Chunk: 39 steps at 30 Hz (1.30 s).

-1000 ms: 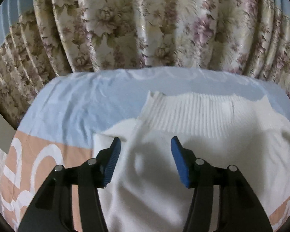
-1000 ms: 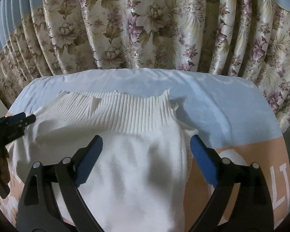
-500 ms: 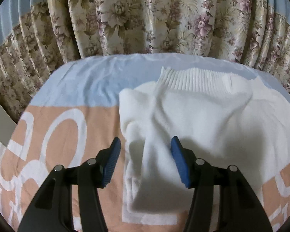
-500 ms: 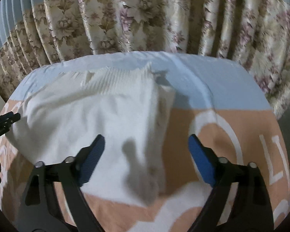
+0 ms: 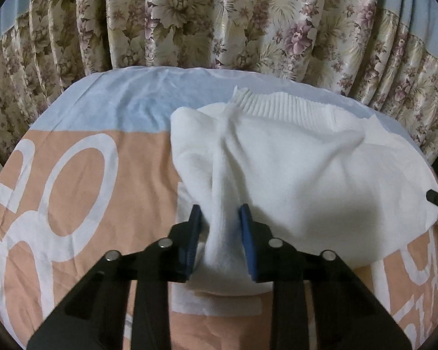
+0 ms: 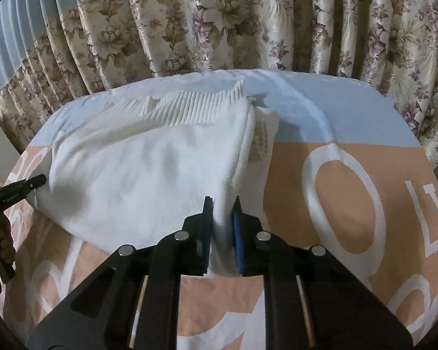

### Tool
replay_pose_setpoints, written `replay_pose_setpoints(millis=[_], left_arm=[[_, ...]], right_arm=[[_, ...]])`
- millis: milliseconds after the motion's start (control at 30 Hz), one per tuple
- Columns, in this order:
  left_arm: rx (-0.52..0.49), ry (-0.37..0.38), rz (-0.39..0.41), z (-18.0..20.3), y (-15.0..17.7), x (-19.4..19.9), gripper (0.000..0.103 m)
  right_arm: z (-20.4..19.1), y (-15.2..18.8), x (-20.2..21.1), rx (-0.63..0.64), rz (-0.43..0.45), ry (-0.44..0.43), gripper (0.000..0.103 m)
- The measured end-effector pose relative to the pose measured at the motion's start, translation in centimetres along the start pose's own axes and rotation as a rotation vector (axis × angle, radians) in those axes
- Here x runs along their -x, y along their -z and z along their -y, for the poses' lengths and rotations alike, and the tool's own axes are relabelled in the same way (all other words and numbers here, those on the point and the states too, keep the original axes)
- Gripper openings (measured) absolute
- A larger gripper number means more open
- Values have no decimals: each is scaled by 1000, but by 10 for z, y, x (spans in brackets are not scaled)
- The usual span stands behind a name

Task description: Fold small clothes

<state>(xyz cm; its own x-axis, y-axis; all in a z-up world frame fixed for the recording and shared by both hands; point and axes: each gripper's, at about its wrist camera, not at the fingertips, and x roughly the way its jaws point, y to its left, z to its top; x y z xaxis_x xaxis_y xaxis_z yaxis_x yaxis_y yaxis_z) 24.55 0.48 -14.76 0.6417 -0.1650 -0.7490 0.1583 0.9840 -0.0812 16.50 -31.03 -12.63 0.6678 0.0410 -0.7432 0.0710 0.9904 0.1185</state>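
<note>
Lying across the bedsheet [image 5: 73, 180], ribbed hem toward the floral curtain [image 5: 219, 20]: white sweater [image 5: 306, 169]. Pinching its near edge on one side, left gripper [image 5: 220, 218], blue pads clamped on fabric; pinching the opposite side, right gripper [image 6: 222, 218], likewise clamped. Showing open sheet beside the sweater, large white letters only partly readable: "O", "L".

Large white letters on peach band of bedsheet [image 6: 350, 180]. Right wrist view: "O" [image 6: 343, 204] at 3 o'clock, "L" [image 6: 429, 221] beside it toward 3 o'clock edge, partial letters at 4 and 8 o'clock unreadable. Left wrist view: "O" [image 5: 73, 192] at 9 o'clock, neighbouring strokes at 8 and 4 o'clock cut off, unreadable. No full word legible. No labels or brands legible elsewhere.
</note>
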Motion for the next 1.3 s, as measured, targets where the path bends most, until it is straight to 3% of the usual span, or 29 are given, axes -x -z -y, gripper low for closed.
replay_pose_setpoints(millis=[233,367,467,633,800,900,1300], left_arm=[[-7,-26,21,9,1,13,23],[-9,-33,24,8,0,14,32],[25,-24,54,-1,1,21,46],[7,50,73,0,1,30,46],[8,50,45,3,4,25,18],[39,29,37,-4,5,23,9],[9,-2,89,1,5,45,6]], right_arm=[[3,6,4,1,-2,15,13],[3,7,7,16,-6,16,13],[2,4,6,22,-5,16,14],[-1,2,6,19,3,11,15],[-3,3,4,15,-1,2,15],[-4,3,4,15,-4,1,15],[-1,8,15,10,9,-1,11]])
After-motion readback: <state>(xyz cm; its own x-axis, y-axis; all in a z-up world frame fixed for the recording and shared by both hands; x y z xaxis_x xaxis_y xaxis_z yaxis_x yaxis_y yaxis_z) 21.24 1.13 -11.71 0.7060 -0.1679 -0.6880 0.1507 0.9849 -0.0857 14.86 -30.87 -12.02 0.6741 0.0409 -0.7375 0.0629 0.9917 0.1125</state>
